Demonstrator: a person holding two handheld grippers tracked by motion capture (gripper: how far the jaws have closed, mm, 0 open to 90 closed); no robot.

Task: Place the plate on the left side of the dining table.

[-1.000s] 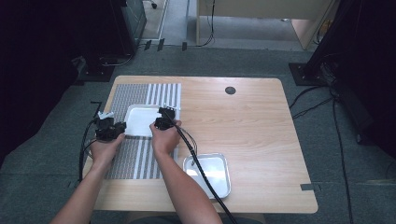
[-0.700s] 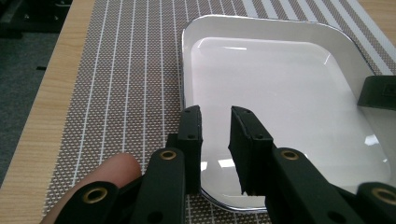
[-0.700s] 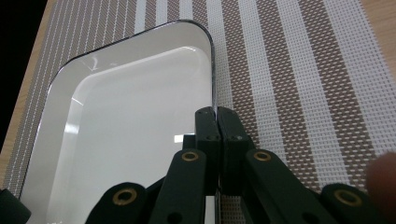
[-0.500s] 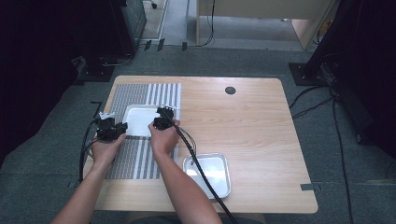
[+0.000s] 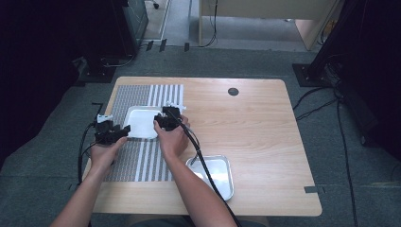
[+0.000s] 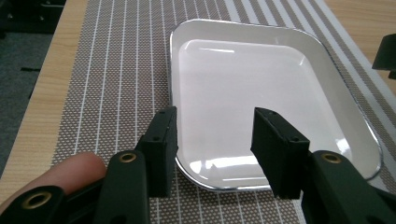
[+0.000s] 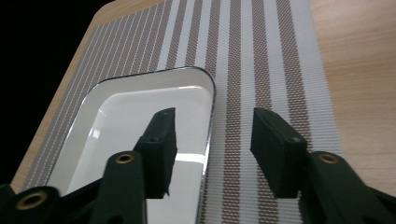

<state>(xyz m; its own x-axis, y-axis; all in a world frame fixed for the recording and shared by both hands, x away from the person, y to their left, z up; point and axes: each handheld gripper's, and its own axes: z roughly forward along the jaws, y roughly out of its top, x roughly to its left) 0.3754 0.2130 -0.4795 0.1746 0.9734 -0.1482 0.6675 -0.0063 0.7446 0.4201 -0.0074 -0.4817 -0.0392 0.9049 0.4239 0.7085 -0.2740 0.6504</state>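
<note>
Letting go: left gripper (image 5: 124,131) and right gripper (image 5: 156,124) just opening off the white tray (image 5: 141,122).
Straddling the tray's left and right rims, jaws spread, nothing pinched, both equally near.

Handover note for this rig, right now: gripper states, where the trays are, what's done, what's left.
Left hand-held gripper: jaws just opened, straddling the near rim of the white tray, not pressing on it.
Right hand-held gripper: jaws just opened, astride the tray's side rim, nothing held.
White tray lies flat on the striped placemat. A second, metal tray sits on the wooden table by the right forearm.
Done: white tray set down and let go. Left: back both grippers off.
</note>
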